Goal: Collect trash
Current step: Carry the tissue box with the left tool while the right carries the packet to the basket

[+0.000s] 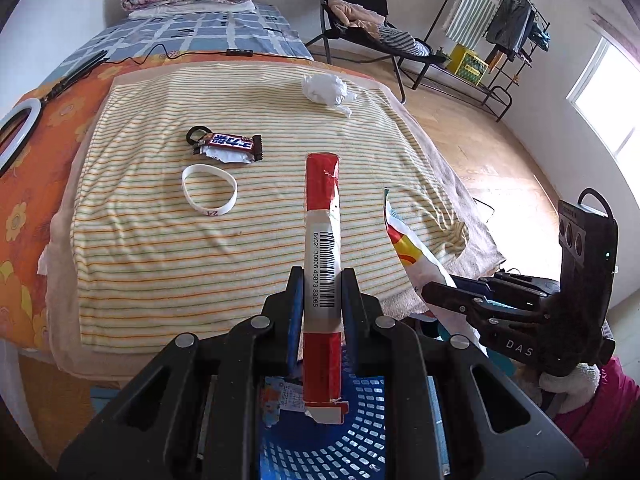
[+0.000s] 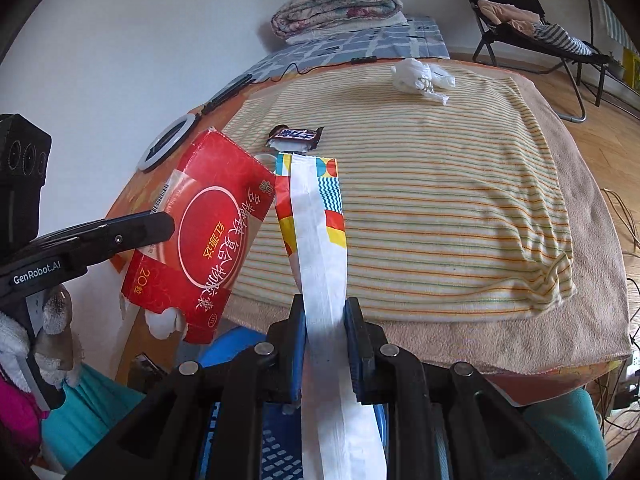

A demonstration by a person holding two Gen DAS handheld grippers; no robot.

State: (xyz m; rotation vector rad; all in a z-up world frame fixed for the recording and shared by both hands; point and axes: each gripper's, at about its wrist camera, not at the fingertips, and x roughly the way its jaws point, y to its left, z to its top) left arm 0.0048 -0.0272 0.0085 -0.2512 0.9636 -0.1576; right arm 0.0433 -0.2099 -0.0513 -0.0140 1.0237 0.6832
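Trash in both tools — left tool (image 1: 320, 292) clamps the red box (image 1: 322, 240), right tool (image 2: 326, 320) the wrapper (image 2: 320, 240); candy wrapper (image 1: 230, 145) and tissue (image 1: 326, 90) remain.

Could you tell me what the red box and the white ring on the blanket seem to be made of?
Red box: glossy printed cardboard, judging by its creased edges and torn white flap. White ring: probably matte silicone or rubber; it lies limp and slightly out of round.

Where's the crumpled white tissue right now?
In the left wrist view, the crumpled white tissue lies at the striped towel's far edge, beyond the candy wrapper.
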